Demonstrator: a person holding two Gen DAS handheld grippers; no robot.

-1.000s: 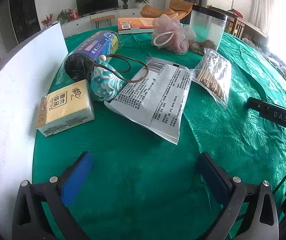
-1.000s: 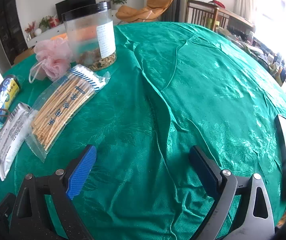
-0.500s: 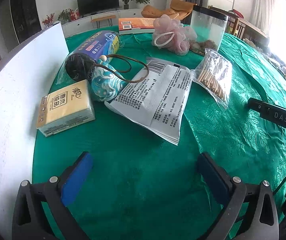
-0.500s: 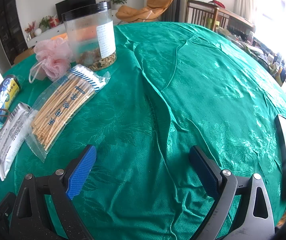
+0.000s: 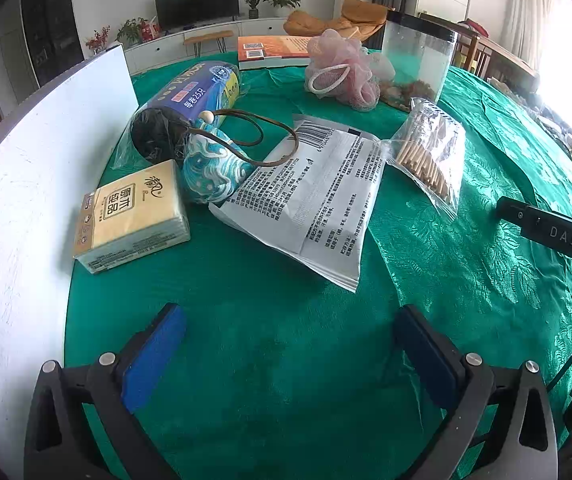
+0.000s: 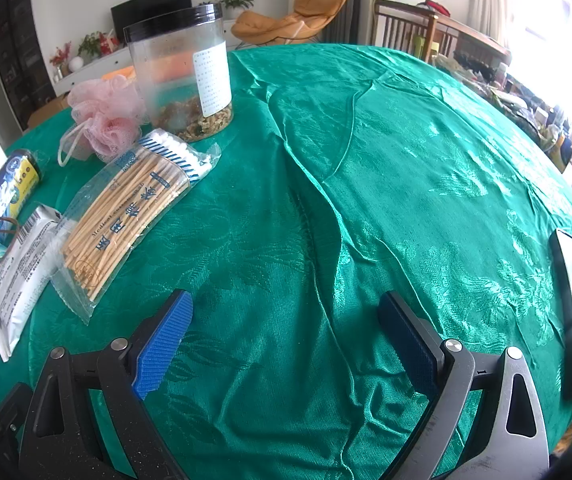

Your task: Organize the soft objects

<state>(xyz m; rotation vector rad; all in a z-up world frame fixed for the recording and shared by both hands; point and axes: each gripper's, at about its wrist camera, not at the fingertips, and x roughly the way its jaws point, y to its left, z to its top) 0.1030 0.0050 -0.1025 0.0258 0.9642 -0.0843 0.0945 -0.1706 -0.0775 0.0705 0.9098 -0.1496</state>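
Over the green worktop (image 5: 270,360) both hand-held grippers gape, empty — left (image 5: 291,330) faces the tissue pack (image 5: 132,216) at ten o'clock, right (image 6: 286,316) faces bare cloth.

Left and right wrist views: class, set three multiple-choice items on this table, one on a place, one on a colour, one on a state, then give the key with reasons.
1. The tissue pack lies:
A. beside the white board
B. inside the jar
C. on the book

2. The bath pouf is:
A. blue
B. pink
C. yellow

3. The left gripper is:
A. shut on the pouch
B. shut, holding nothing
C. open

Key: 1 A, it lies by the board's edge. 2 B, pale pink mesh. 3 C, jaws wide apart over bare cloth.
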